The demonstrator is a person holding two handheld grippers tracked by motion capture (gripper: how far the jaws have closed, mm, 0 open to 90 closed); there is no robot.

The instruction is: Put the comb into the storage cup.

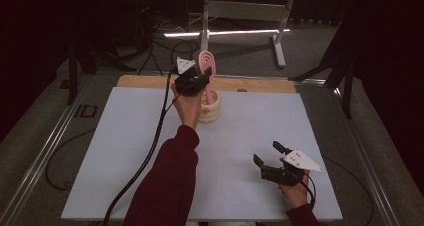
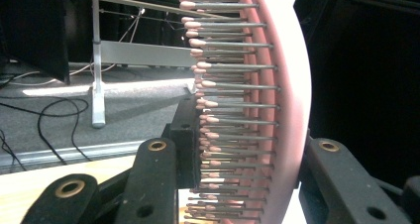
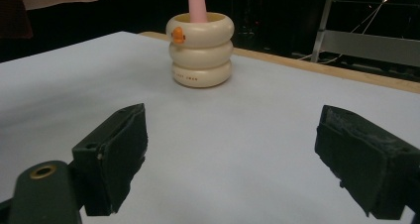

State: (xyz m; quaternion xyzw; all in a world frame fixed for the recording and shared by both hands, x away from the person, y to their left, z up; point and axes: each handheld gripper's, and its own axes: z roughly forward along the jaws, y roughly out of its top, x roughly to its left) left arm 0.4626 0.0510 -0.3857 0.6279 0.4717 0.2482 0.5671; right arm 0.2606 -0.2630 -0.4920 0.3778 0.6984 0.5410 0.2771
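Clamped in the left hand-held gripper point(image 1: 199, 78), a pink hairbrush point(image 1: 207, 62) stands handle-down in a cream holder point(image 1: 210, 107).

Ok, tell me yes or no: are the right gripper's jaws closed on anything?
No: in the right gripper view the right gripper has its jaws wide apart over the bare white table, with nothing between them.

Left gripper point(image 1: 202, 76) raised at arm's length, jaws clamped; right gripper point(image 1: 267, 155) low, jaws wide apart.
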